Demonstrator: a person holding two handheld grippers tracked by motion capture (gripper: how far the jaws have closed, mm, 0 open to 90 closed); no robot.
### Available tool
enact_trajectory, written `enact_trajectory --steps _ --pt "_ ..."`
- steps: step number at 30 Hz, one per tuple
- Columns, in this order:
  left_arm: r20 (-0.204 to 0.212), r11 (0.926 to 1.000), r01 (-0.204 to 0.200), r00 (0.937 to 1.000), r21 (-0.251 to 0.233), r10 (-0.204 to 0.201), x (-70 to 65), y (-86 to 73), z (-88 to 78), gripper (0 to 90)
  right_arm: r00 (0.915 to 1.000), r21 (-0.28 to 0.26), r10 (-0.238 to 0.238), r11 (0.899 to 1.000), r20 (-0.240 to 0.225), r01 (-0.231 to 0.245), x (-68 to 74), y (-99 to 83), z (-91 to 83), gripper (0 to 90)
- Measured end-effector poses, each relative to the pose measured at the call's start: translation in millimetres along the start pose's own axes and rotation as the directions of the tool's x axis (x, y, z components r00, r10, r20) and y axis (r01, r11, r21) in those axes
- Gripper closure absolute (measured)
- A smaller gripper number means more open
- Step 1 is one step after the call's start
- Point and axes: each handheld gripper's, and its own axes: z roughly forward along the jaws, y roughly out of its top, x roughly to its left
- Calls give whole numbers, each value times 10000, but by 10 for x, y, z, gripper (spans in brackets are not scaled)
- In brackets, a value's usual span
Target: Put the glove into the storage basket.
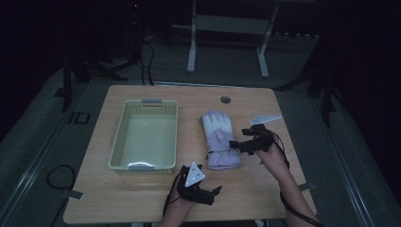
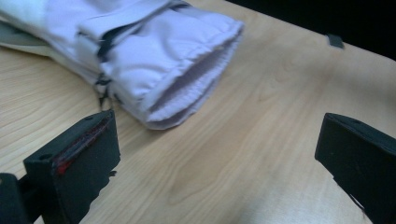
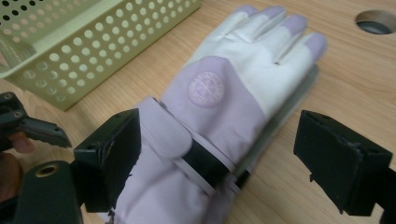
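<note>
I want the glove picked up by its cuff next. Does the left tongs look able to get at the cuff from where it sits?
Probably yes. The left tongs stands open just short of the glove's cuff, which faces it with bare table between them; nothing blocks the way. The right tongs hangs open over the glove's wrist.

The glove (image 3: pixel 219 116) is pale lilac over the cuff and back of the hand, cream-white across the knuckles and fingers, with lilac fingertips, a round lilac badge stamped in white, and a black strap across the wrist. At its nine o'clock the basket (image 1: pixel 120 130) is pale yellow-green, its walls dotted with rows of small round holes, its handle grips grey. The table (image 1: pixel 265 189) is light wood with fine grain. Both grippers, left gripper (image 1: pixel 201 191) and right gripper (image 1: pixel 241 142), are black; each carries a grey triangular plate
</note>
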Motion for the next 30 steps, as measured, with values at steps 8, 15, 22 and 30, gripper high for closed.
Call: enact_trajectory --steps 8,15,22,30 --pt "214 9997 -157 9997 209 153 -134 238 -100 3 9989 -224 370 9991 282 -364 -128 -90 -177 134" --pt "620 9982 -180 9980 570 145 -123 651 -107 3 9975 -522 685 9963 170 -676 -207 -134 -246 139" --pt "193 9998 126 9997 166 -129 37 1004 -11 3 9987 -645 422 9971 271 -404 -222 -100 -264 143" --pt "-769 9992 245 9968 326 -219 272 1207 132 4 9974 -1142 716 9910 57 -705 -293 -94 -302 138"
